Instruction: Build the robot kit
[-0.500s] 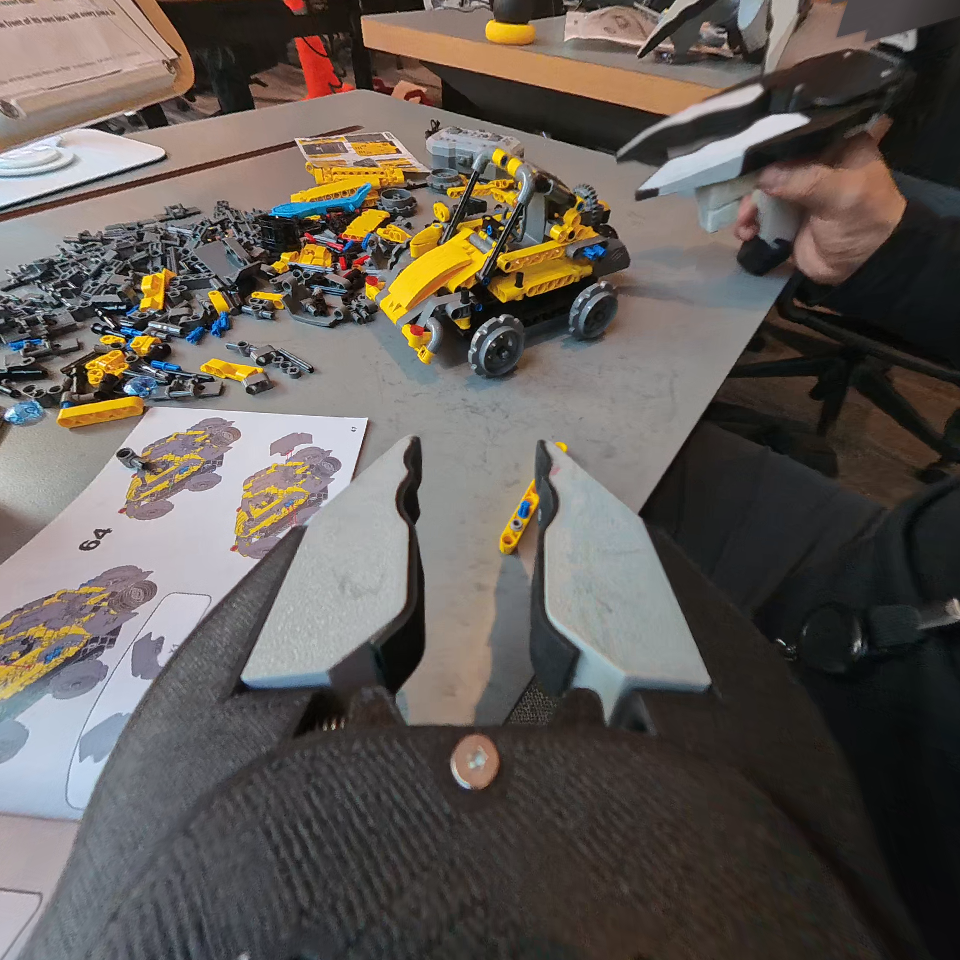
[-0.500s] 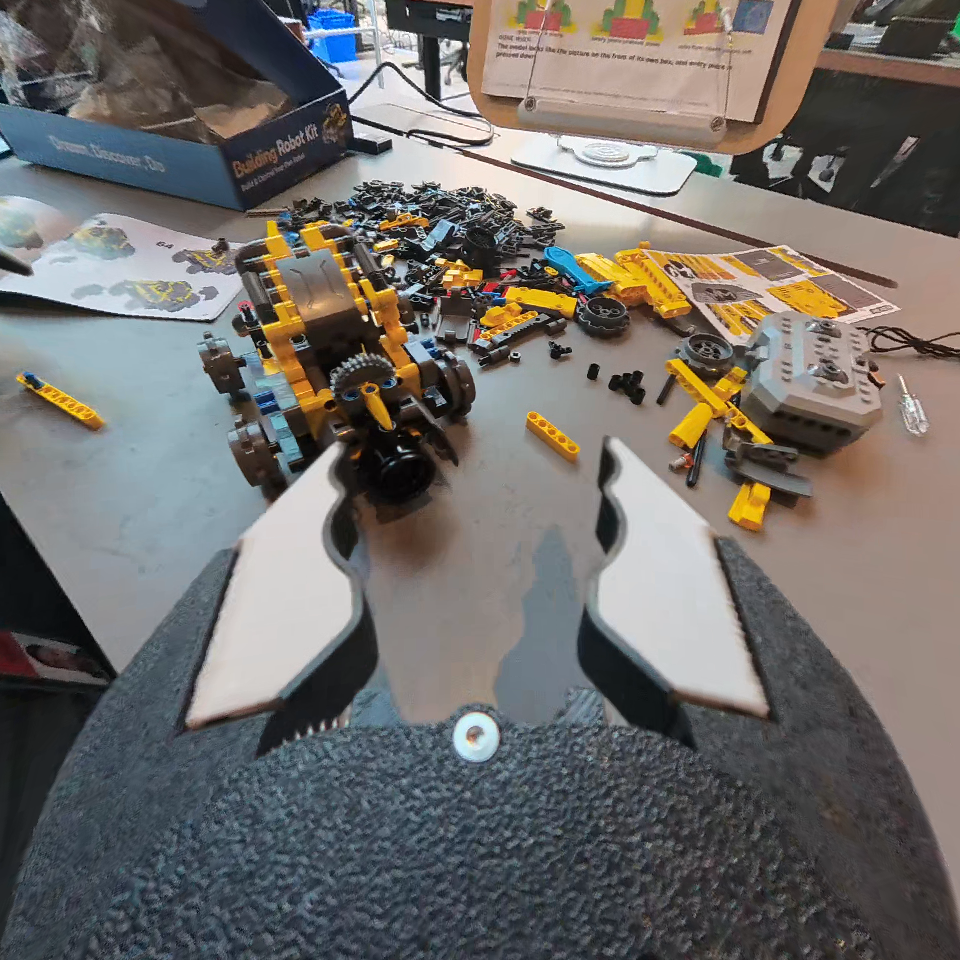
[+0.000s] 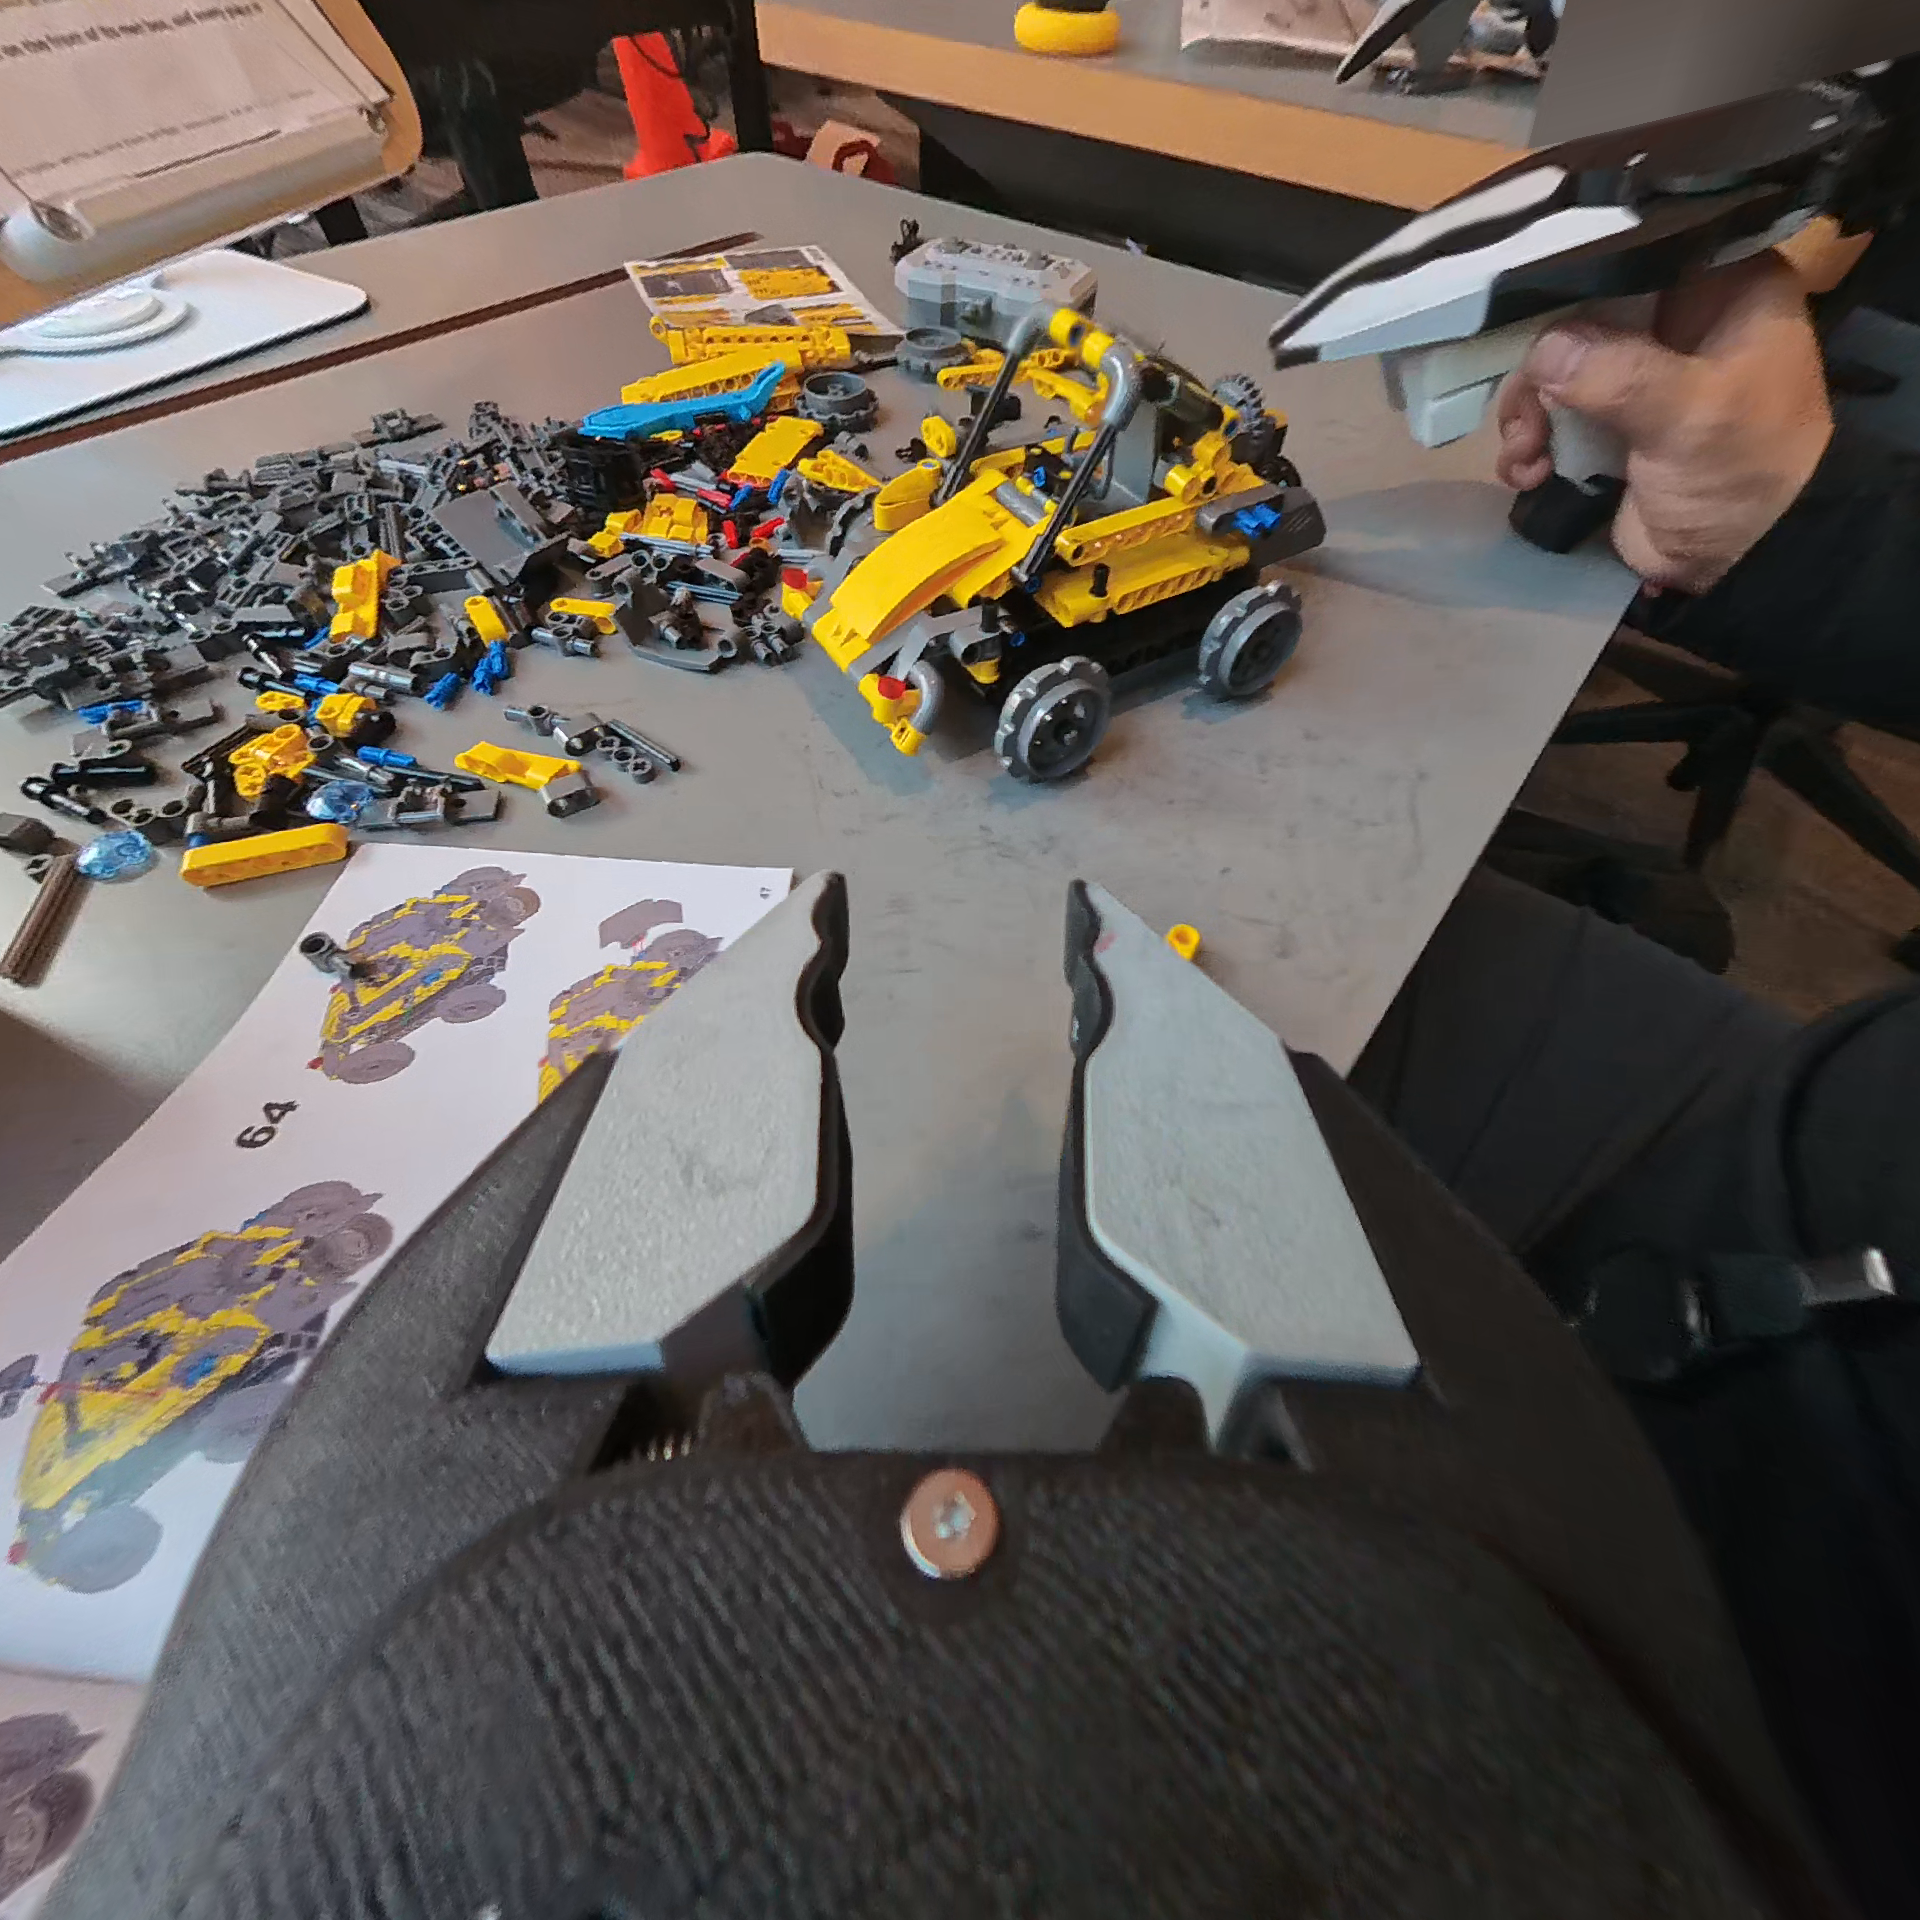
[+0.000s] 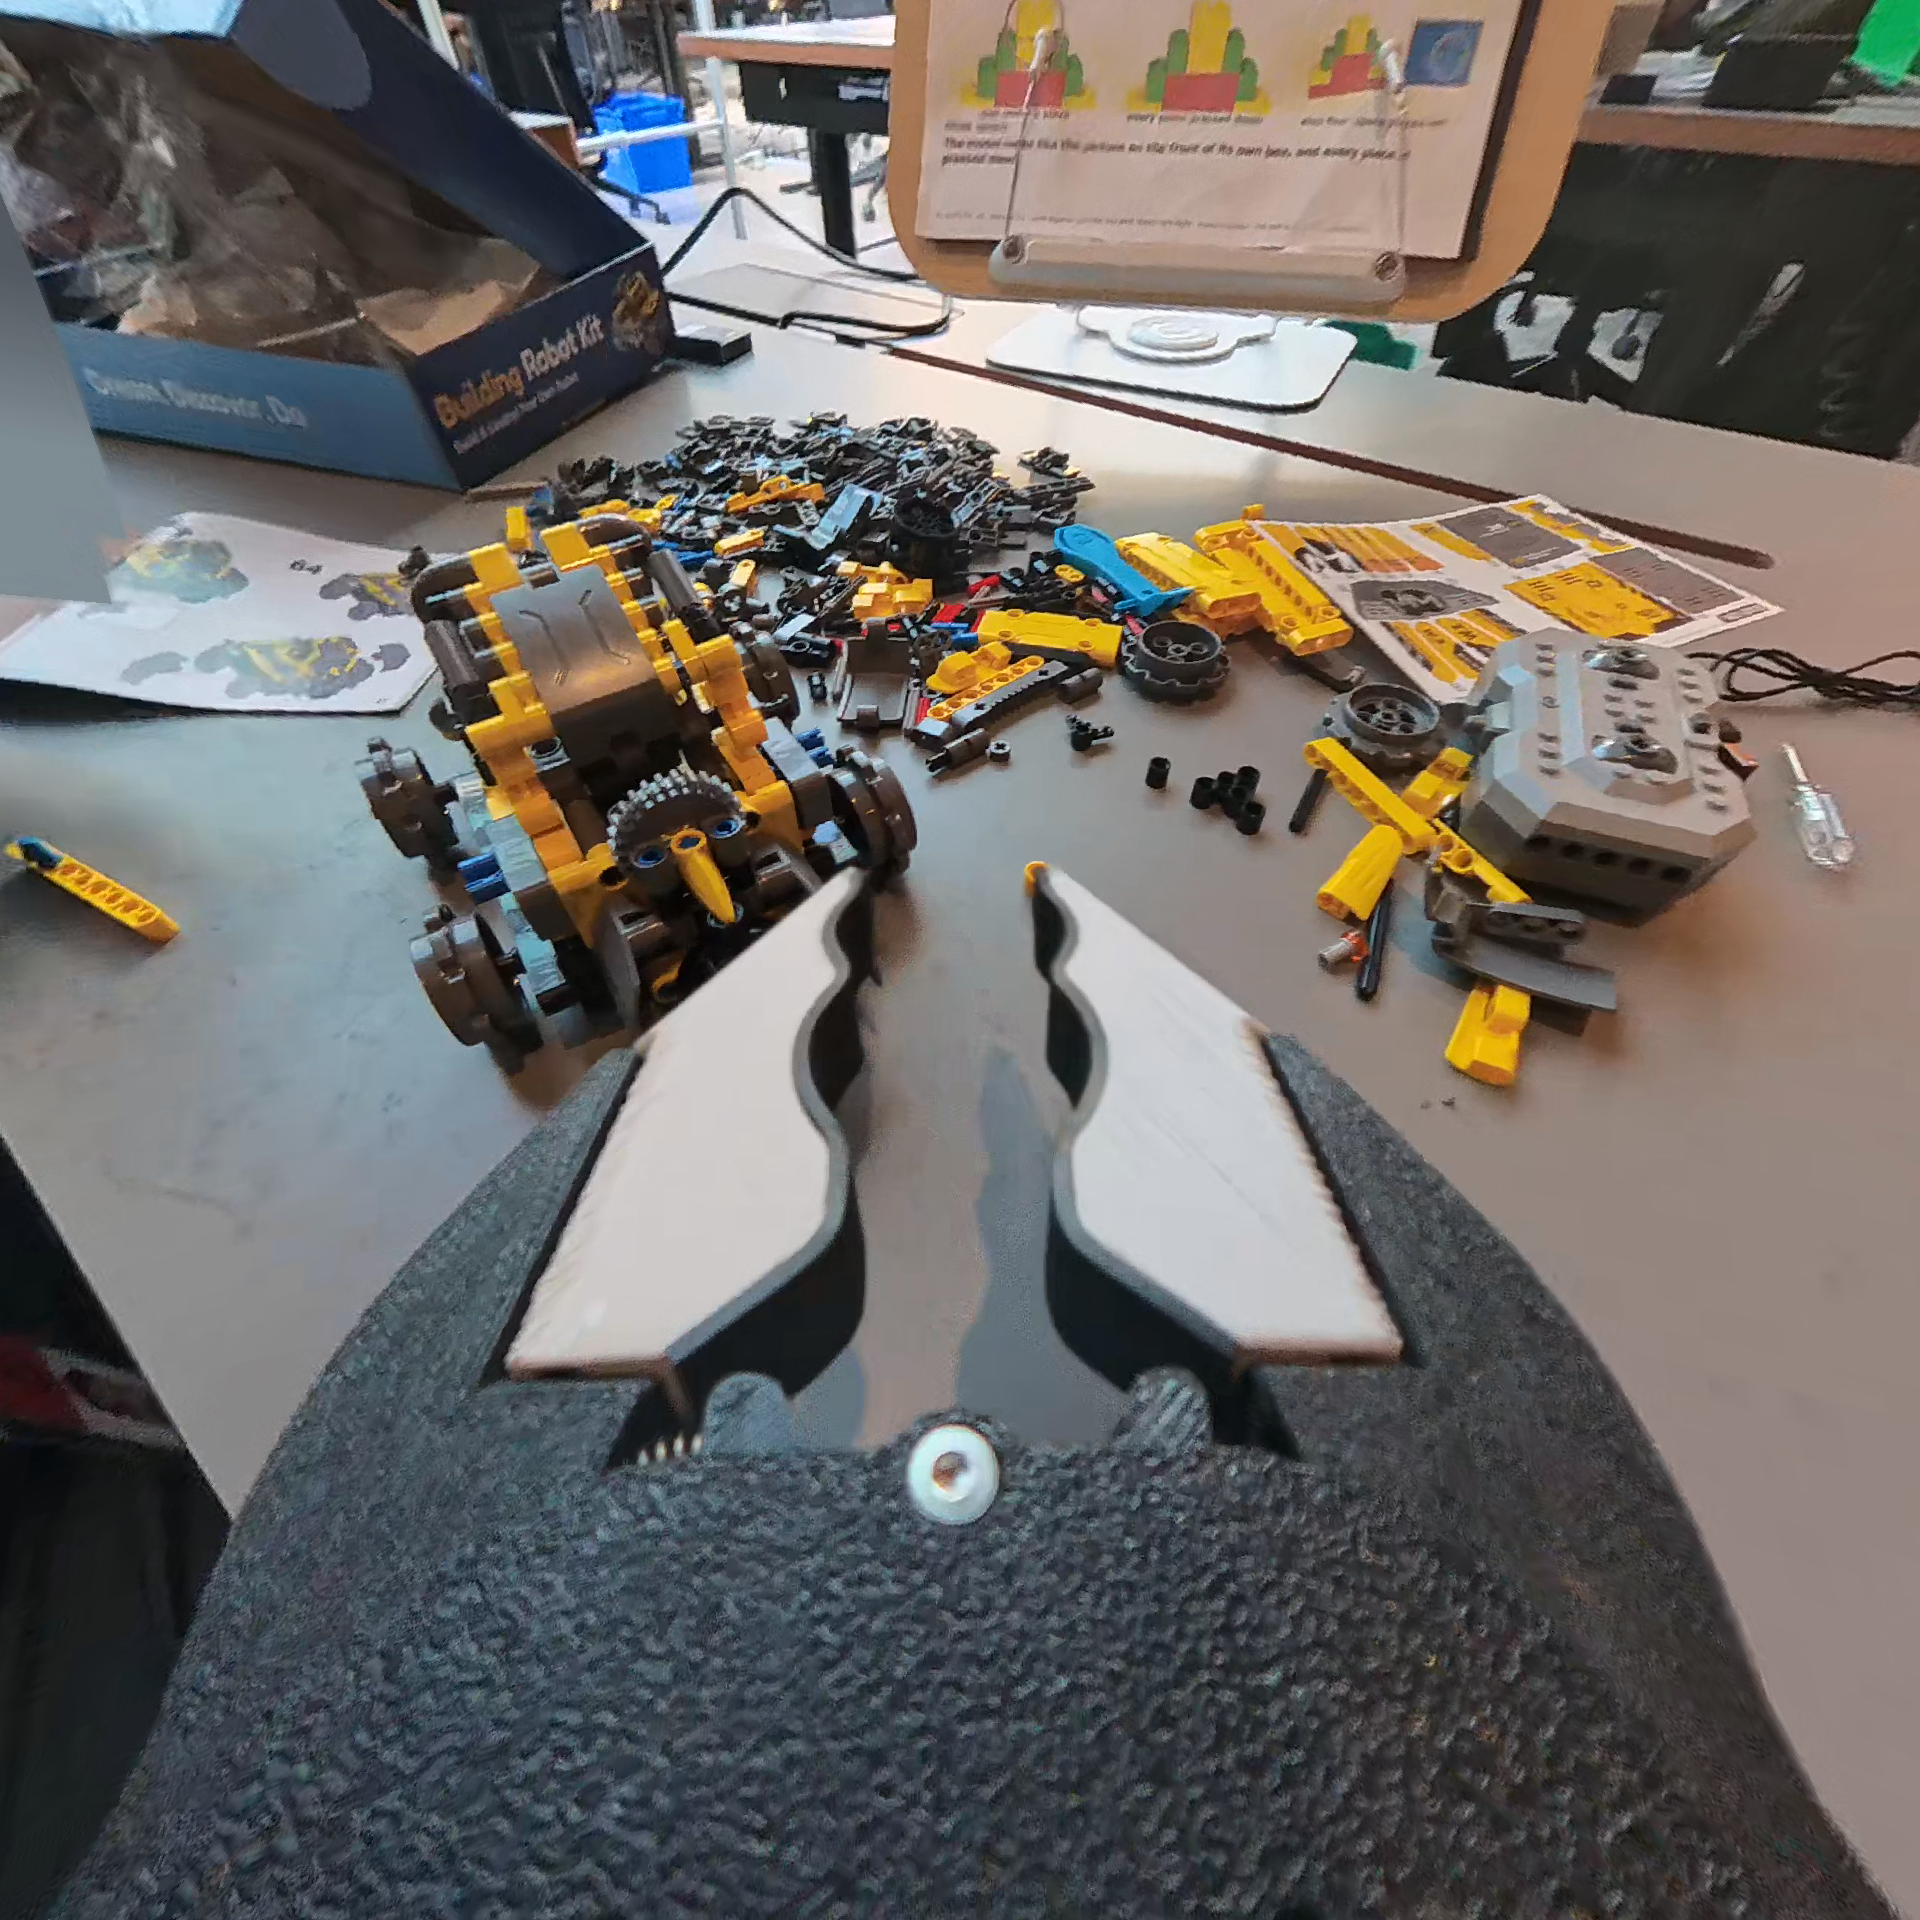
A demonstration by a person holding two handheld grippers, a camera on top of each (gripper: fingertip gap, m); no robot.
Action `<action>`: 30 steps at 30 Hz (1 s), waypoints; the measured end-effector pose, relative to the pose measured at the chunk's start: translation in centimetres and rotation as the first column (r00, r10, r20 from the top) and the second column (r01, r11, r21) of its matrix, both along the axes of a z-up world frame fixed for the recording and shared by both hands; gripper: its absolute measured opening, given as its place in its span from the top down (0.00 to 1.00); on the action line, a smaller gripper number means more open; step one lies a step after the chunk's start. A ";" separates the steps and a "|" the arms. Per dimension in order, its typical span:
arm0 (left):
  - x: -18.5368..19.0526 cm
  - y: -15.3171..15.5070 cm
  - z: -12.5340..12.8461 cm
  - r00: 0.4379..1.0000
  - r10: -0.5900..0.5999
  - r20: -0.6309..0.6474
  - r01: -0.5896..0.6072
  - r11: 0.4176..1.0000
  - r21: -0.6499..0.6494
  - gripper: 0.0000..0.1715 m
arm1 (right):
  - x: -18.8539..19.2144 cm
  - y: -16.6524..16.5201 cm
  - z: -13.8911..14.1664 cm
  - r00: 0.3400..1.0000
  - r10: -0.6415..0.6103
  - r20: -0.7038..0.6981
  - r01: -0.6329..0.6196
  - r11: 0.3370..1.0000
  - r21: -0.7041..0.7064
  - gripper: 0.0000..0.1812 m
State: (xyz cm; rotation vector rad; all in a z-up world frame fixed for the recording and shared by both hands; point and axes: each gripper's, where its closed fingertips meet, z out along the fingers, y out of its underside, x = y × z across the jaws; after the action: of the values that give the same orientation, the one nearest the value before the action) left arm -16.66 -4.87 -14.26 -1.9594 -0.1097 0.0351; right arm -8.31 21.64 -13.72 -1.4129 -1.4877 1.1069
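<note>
Left wrist view: left gripper [image 3: 951, 904] hovers over the grey table [image 3: 1299, 852], fingers spread, nothing between them. A small yellow piece [image 3: 1182, 938] peeks out just past the right fingertip, mostly hidden by it. An open instruction booklet [image 3: 343, 1081] lies left of the gripper, partly under the left finger. Farther off, centre-right, stands a yellow and black brick-built buggy [image 3: 1060, 561] on grey wheels. Left of it sprawls a pile of loose black, grey and yellow parts [image 3: 343, 613], with a blue piece [image 3: 681, 410] at the far edge. A grey battery box [image 3: 987, 278] and a printed sheet [image 3: 743, 281] sit behind the buggy. Upper right, a hand [image 3: 1683, 457] holds the right gripper [image 3: 1288, 348] in the air above the table edge; whether its fingers are parted is not clear here.

Right wrist view: right gripper [image 4: 948, 883] fingers are apart, holding nothing, tips just above the table [image 4: 1662, 1195]. The buggy [image 4: 613, 769] sits just left of the left fingertip, rear gear facing the camera. A yellow tip shows at the right fingertip. The grey battery box [image 4: 1610, 769] lies right with yellow beams beside it. A yellow beam [image 4: 94, 888] lies alone far left. A blue cardboard box [image 4: 343, 395] stands far left, and a paper stand [image 4: 1205, 156] far centre.
</note>
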 end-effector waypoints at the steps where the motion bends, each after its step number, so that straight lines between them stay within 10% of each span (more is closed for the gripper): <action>1: -0.2 -0.1 0.1 1.000 0.007 0.000 -0.007 1.000 -0.012 0.78 | 0.0 0.2 0.2 1.000 -0.009 -0.010 0.009 1.000 -0.006 0.82; 30: 4.3 1.5 -1.2 0.995 0.101 0.001 -0.100 0.989 -0.109 0.79 | 1.1 -0.3 2.8 0.981 0.049 -0.190 -0.060 0.997 -0.055 0.71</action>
State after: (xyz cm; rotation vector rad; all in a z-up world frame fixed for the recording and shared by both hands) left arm -12.37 -3.38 -15.50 -2.0617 -0.2149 0.1023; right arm -7.21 21.34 -10.97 -1.2759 -1.3743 1.2926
